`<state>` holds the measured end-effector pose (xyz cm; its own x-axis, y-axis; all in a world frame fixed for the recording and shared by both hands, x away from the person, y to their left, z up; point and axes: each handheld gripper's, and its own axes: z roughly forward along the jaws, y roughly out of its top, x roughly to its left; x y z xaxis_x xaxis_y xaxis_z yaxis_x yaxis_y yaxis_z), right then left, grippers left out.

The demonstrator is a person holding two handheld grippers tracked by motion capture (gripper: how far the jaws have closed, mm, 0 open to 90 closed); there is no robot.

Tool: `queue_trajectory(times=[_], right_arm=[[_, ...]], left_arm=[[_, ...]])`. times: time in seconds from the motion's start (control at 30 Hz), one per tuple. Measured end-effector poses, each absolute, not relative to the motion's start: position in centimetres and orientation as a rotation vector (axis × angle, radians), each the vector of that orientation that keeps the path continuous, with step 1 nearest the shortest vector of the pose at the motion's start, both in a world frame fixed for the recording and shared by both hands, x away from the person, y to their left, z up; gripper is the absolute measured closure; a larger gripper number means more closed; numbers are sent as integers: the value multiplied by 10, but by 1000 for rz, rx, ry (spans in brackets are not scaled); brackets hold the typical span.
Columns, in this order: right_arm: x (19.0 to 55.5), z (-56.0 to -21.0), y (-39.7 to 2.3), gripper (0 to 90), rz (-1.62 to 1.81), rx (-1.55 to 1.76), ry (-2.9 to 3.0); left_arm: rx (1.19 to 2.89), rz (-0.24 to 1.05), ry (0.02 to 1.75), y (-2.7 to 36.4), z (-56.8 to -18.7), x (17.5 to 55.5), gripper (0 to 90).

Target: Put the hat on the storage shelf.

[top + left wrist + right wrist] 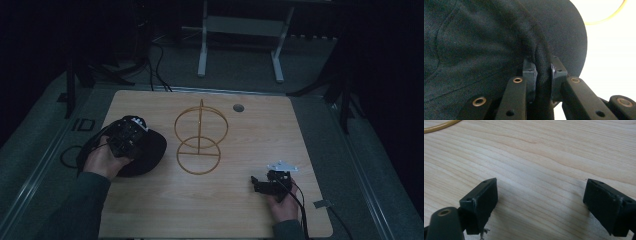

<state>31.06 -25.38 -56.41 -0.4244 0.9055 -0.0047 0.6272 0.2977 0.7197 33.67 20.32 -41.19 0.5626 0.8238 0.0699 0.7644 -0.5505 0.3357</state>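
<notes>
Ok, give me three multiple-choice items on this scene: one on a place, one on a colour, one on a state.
1. Where does the wire stand sit on the table?
A. between the two grippers, near the middle
B. at the right edge
C. under the cap

2. What colour is the cap?
A. white
B. black
C. red

3. How is the left gripper?
A. open over bare wood
B. shut on nothing
C. shut on the cap's edge

Key:
1 A, the high view shows it between the hands.
2 B, the fabric is dark in both views.
3 C, its fingers pinch a fold of fabric, while the right gripper is open over the wood.
</notes>
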Motion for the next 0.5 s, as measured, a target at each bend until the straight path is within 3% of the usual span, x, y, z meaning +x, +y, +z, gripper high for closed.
queue_trajectory(times=[0.5], right_arm=[[311,-564,-254,123,913,1367,2159]], left_arm=[[2571,306,1247,200,-396,339,782]])
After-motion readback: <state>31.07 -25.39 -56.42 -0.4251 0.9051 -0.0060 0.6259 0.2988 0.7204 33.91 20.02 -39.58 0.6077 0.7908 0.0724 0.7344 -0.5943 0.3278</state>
